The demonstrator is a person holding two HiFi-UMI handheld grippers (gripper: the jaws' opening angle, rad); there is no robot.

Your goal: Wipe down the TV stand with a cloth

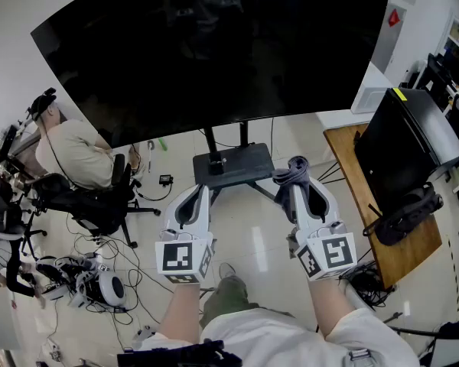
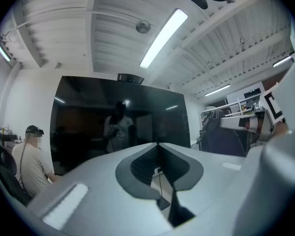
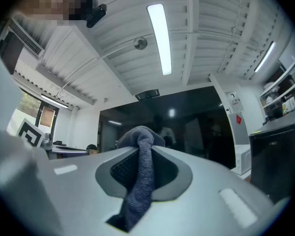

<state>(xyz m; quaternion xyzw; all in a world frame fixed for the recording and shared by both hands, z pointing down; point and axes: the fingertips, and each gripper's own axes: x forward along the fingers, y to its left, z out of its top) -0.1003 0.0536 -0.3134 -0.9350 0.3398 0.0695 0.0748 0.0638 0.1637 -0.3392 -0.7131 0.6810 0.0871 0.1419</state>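
Note:
A large dark TV [image 1: 214, 44] stands on a black floor stand whose base plate [image 1: 233, 164] lies just beyond my two grippers. My right gripper [image 1: 294, 176] is shut on a grey-blue cloth [image 1: 292, 171], bunched at the jaw tips; in the right gripper view the cloth [image 3: 140, 173] hangs down between the jaws of the right gripper [image 3: 143, 140]. My left gripper [image 1: 205, 191] is held beside it, shut, with nothing in it; the left gripper [image 2: 158, 145] points up at the TV screen [image 2: 118, 127]. Both grippers hover above the floor, short of the stand.
A person [image 1: 73, 153] sits on an office chair [image 1: 92, 201] at the left, with cables and gear on the floor [image 1: 84, 277]. A wooden table [image 1: 382, 205] at the right carries a black monitor [image 1: 413, 147]. Pale floor [image 1: 249, 235] lies under my grippers.

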